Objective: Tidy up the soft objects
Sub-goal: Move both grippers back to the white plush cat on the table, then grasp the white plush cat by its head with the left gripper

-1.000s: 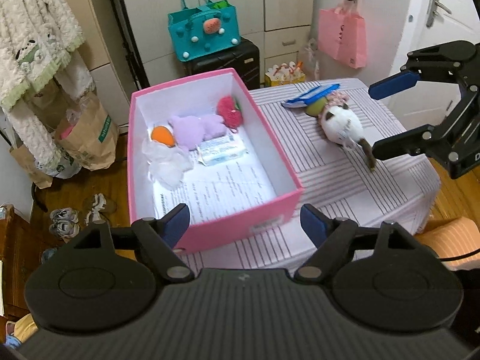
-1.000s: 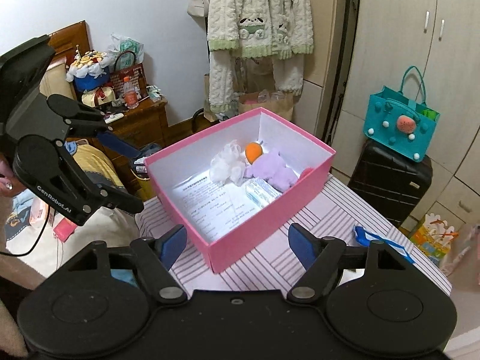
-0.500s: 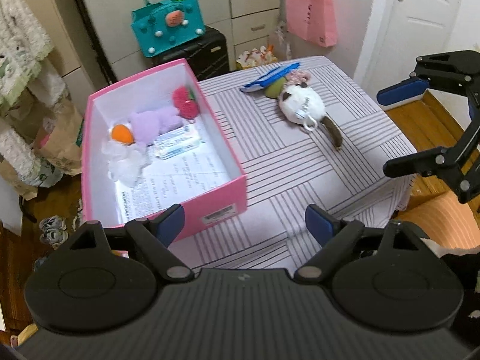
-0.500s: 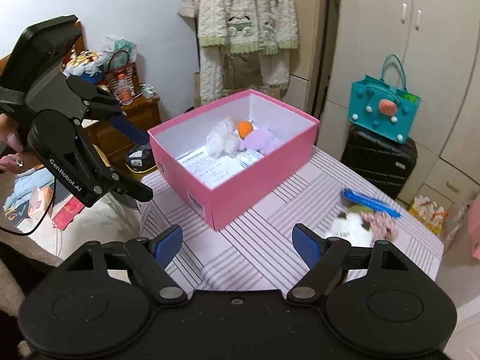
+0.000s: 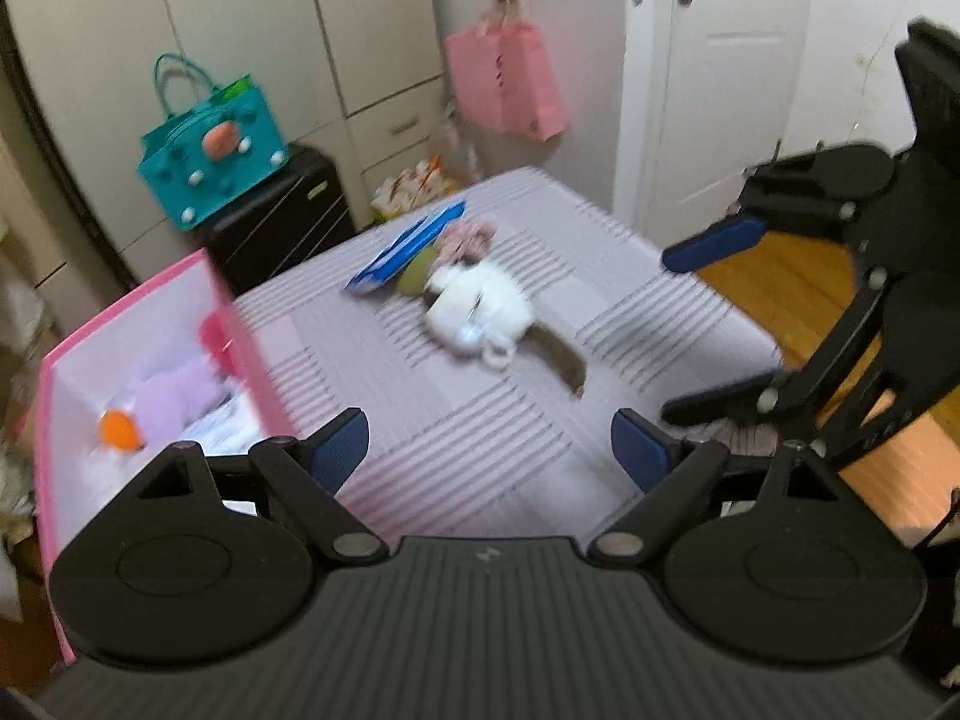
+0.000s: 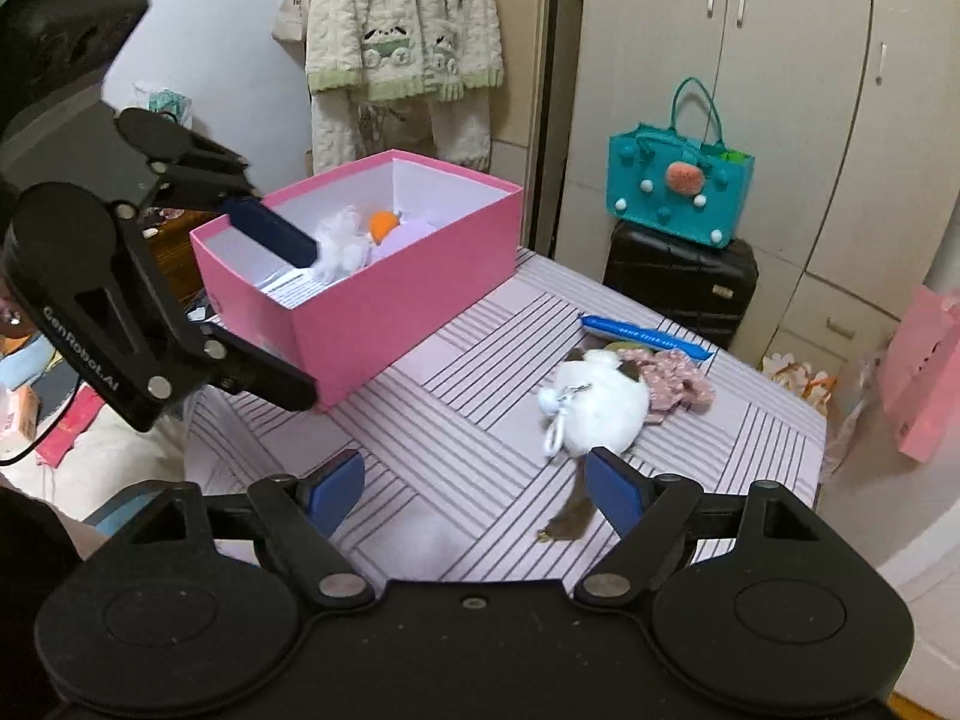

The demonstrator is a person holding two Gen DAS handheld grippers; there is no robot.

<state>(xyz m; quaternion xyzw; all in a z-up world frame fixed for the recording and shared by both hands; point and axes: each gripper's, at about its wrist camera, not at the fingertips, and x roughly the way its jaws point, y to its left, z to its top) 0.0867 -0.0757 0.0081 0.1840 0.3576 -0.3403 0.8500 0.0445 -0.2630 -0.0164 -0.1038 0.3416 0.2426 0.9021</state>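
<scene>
- The pink box (image 6: 384, 294) stands on the striped tabletop (image 6: 474, 420) and already holds several soft things: a purple plush (image 5: 174, 399), an orange ball (image 6: 384, 225), a white fluffy piece (image 6: 339, 249) and a red fuzzy item (image 5: 213, 330) near the far wall. That part of the sorting looks done.
- Well apart from the box, the white plush toy (image 6: 600, 414) with a brown tail lies on the tabletop, touching a pink crocheted piece (image 6: 675, 381) and a green item (image 5: 417, 276); a blue packet (image 6: 645, 336) lies just beside them.
- These loose things are what seems left to move into the box, so the task looks roughly half finished.
- The left gripper (image 5: 489, 441) is spread wide and holds nothing; it hangs above the tabletop between the box and the plush toy.
- The right gripper (image 6: 474, 483) is also spread and empty, its right fingertip just beside the toy's tail, not touching the body.
- The left view is blurred, so fine detail there is uncertain.
</scene>
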